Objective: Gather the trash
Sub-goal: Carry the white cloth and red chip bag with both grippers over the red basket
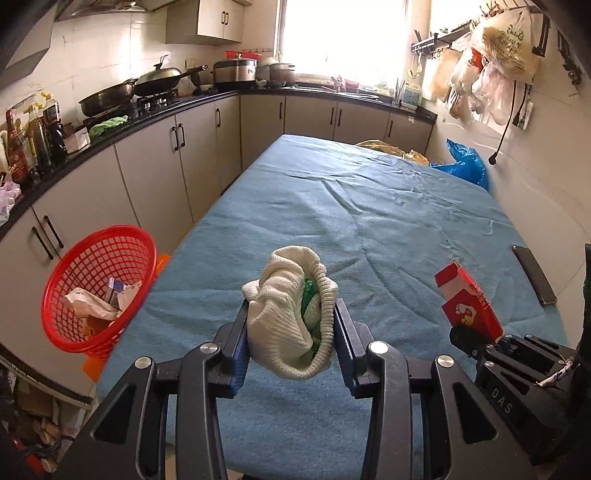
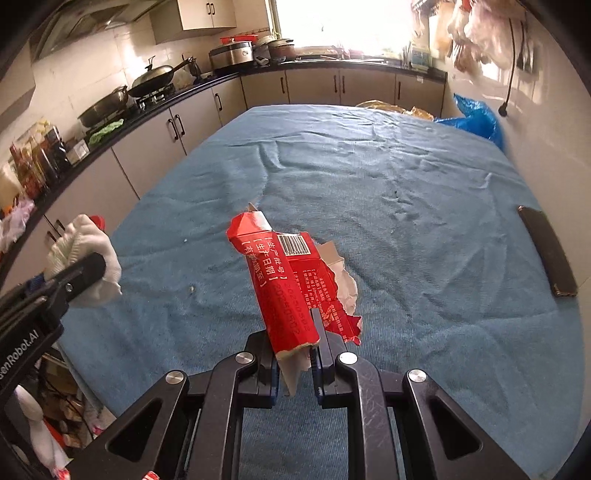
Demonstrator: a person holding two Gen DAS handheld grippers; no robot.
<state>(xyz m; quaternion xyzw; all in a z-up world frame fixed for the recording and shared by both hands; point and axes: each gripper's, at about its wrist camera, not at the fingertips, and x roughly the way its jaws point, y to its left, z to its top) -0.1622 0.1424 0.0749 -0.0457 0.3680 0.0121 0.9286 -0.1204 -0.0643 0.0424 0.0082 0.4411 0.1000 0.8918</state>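
Right wrist: red carton bears a barcode and Chinese print.

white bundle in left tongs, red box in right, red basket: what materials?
White bundle: looks like ribbed knit fabric, matte, soft folds; something green inside, unclear.
Red box: printed paperboard, slightly glossy; torn edges show a pale inner layer.
Red basket: probably moulded plastic, open lattice, mild sheen.

Bright window, grey cabinets
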